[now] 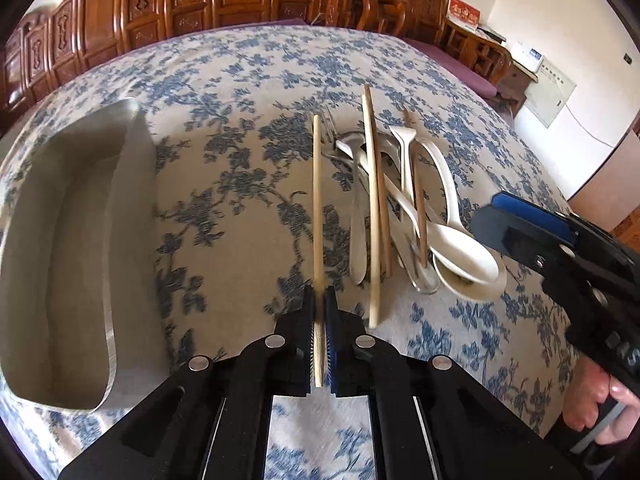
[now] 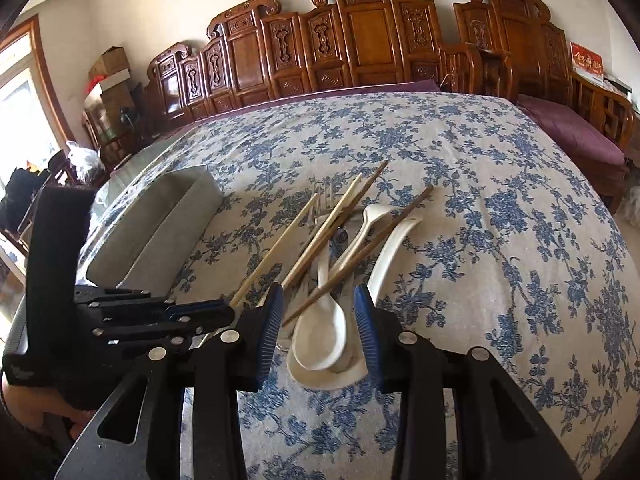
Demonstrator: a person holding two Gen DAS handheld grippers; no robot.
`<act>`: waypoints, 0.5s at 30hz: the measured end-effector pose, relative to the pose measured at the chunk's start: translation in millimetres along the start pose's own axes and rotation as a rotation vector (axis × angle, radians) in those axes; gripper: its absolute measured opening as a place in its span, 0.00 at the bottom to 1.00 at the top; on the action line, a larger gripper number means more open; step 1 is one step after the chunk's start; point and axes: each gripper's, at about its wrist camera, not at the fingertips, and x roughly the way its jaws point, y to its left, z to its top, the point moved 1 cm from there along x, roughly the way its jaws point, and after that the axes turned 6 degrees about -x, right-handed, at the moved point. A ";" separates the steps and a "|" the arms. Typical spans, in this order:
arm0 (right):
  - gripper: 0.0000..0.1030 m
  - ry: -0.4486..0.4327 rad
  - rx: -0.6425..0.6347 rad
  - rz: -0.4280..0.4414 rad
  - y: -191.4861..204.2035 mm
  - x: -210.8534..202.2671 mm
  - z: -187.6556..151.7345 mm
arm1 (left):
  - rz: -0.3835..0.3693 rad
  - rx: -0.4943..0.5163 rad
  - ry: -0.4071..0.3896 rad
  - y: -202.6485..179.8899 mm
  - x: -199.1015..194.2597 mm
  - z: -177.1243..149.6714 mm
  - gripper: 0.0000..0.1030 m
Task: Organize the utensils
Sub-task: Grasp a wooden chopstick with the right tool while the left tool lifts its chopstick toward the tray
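Note:
My left gripper (image 1: 319, 294) is shut on the near end of a pale chopstick (image 1: 317, 200), which points away over the floral cloth. Right of it lies a pile of utensils: pale and brown chopsticks (image 1: 374, 208), metal spoons (image 1: 357, 240), a fork and two nested white ceramic spoons (image 1: 464, 256). In the right wrist view, my right gripper (image 2: 318, 300) stands open just above the white spoons' (image 2: 320, 336) bowls, its pads clear of them. There my left gripper (image 2: 226, 314) shows at the left with the pale chopstick (image 2: 276, 248) in it.
An empty grey oblong tray (image 1: 132, 240) stands to the left of the pile, also seen as the tray (image 2: 188, 208) in the right wrist view. Carved wooden furniture and purple cushions line the far edge of the table. A person's hand (image 1: 600, 408) holds the right gripper's handle.

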 end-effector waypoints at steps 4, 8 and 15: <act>0.37 0.016 -0.033 -0.003 13.2 5.3 -2.0 | -0.014 0.028 -0.043 -0.9 -22.4 -6.9 0.04; 0.29 0.045 -0.052 -0.026 16.9 12.1 -5.6 | -0.027 0.052 -0.083 0.9 -44.0 -9.8 0.04; 0.27 0.065 -0.011 -0.061 11.8 20.7 4.3 | -0.072 0.033 -0.148 11.5 -70.6 -9.4 0.04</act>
